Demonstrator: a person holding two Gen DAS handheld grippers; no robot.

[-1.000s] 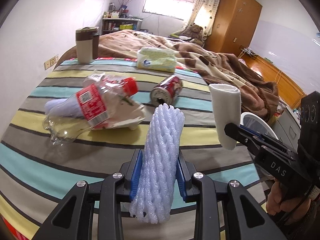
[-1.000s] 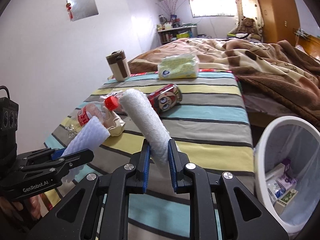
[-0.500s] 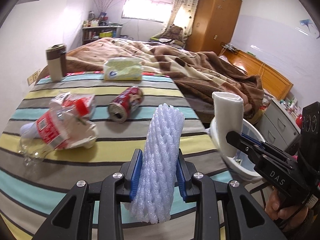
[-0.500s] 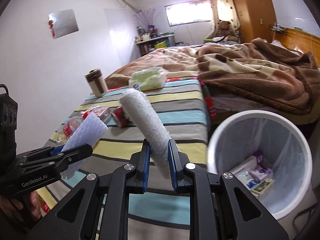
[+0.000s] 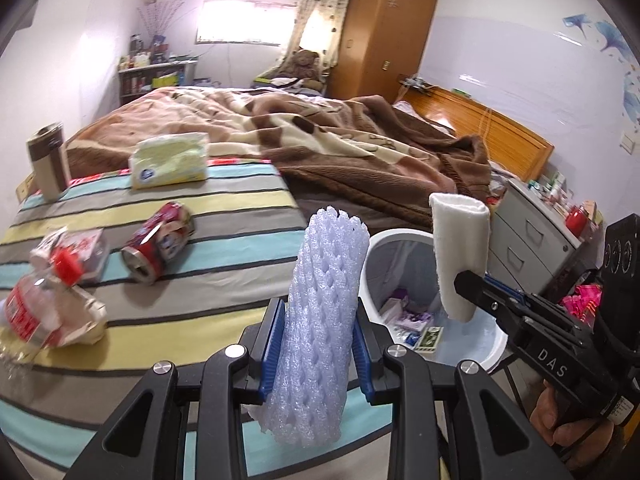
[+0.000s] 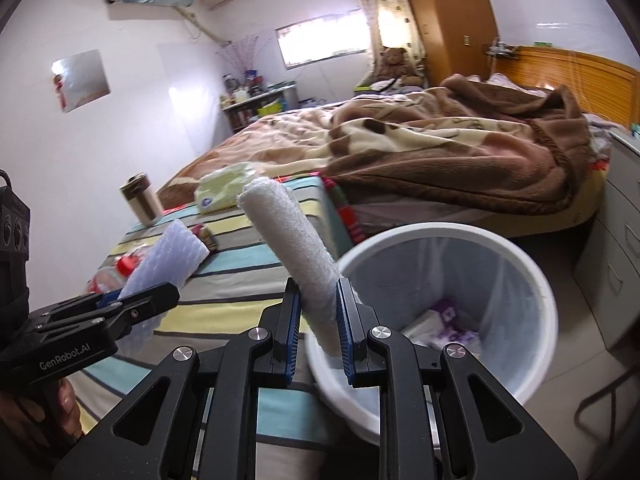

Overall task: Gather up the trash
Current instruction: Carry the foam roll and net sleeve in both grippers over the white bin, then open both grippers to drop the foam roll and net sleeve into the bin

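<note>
Both grippers are loaded: left gripper (image 5: 316, 350) is clamped on the foam net sleeve (image 5: 320, 312) and right gripper (image 6: 318, 320) pinches the white foam roll (image 6: 292, 248), each held upright, I'd guess so they drop straight into the white bin (image 6: 532, 280) beside the bed. Left on the striped blanket (image 5: 224, 216): one crushed can (image 5: 158, 242), one plastic bottle (image 5: 36, 304), plus one tissue pack (image 5: 170, 160) and one cup (image 5: 48, 166).

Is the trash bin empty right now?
No, the left wrist view shows small boxes and wrappers lying at the bottom of the white bin.
</note>
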